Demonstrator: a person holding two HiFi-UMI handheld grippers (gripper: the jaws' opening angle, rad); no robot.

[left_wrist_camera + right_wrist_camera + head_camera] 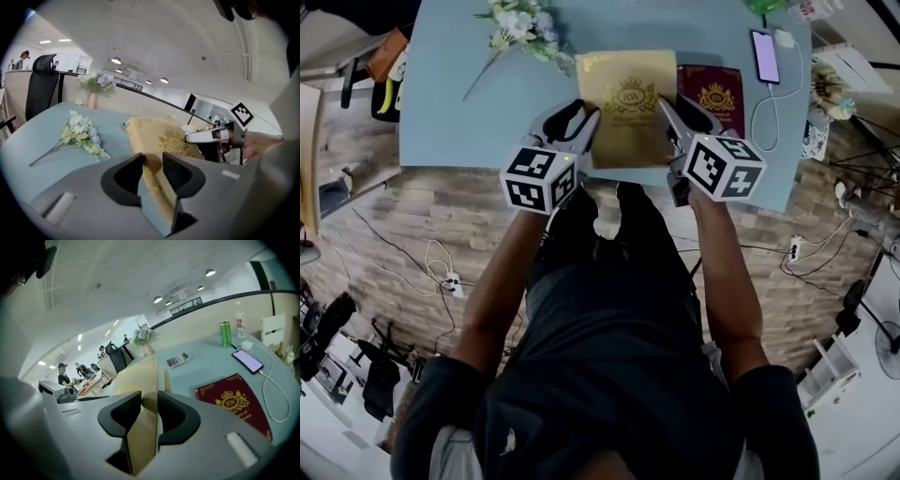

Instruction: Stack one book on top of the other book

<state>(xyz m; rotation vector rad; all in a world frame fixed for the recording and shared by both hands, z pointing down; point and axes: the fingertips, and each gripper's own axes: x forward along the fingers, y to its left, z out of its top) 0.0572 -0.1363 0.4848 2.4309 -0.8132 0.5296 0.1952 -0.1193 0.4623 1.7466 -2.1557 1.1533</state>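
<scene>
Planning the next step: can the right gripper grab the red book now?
Probably not yet. The right gripper is shut on the gold book, which the left gripper holds too. The red book lies uncovered just beside it, so the way looks free once it lets go.

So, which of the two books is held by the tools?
The gold book, gripped at its side edges by the left tool and the right tool. The dark red book lies flat on the table beside it, with no tool on it.
</scene>
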